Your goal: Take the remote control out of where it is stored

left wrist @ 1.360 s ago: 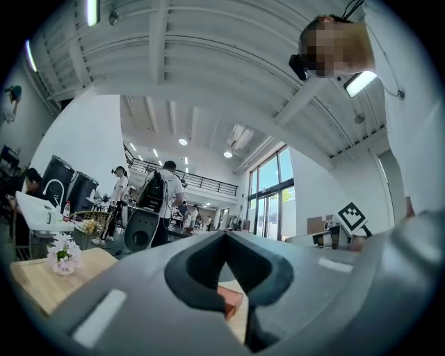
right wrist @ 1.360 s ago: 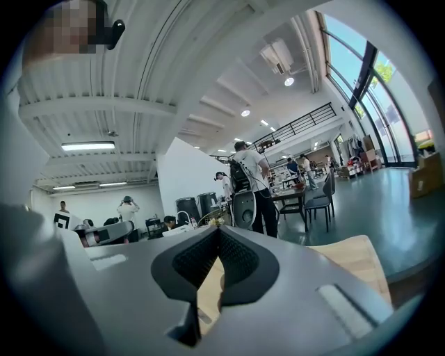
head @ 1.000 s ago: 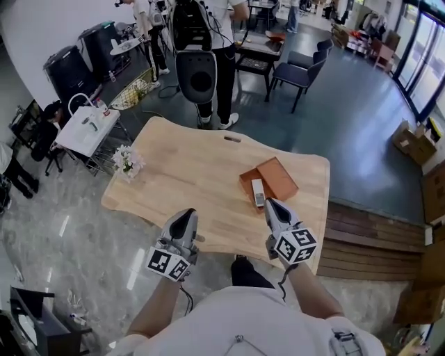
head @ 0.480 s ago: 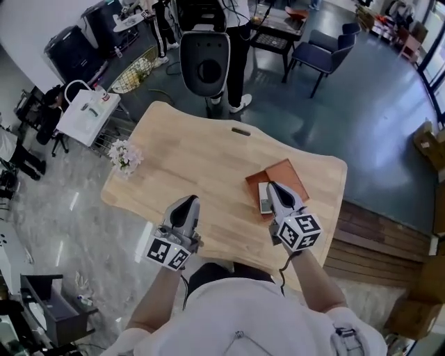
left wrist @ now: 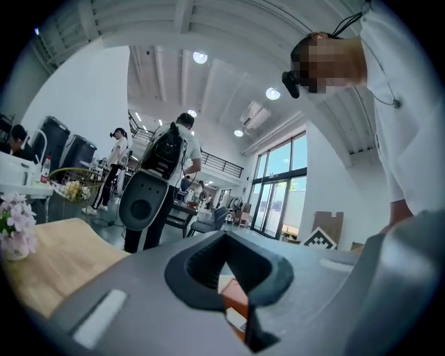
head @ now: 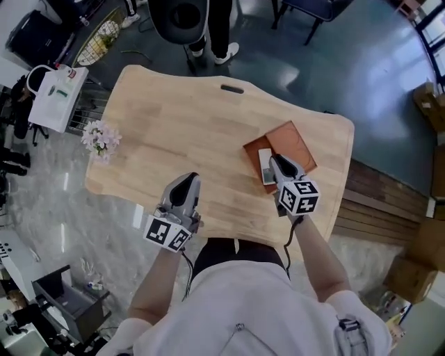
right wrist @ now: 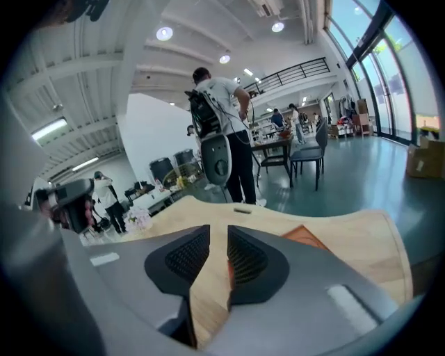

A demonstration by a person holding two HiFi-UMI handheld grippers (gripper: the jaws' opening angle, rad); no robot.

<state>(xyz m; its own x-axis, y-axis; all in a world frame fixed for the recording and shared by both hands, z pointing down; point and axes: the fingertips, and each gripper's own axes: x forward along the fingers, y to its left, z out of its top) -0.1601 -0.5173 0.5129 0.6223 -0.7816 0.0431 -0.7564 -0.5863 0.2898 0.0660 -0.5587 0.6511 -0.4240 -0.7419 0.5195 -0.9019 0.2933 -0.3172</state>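
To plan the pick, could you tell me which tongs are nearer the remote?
The right tongs: they are over the tray, right beside the remote, while the left tongs are over bare table, well away.

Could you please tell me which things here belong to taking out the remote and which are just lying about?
Belongs to the job: remote control, the brown tray it lies in, right gripper next to it, jaws slightly apart.
Just lying about: flowers, white bag, chair, left gripper, jaws together, empty.
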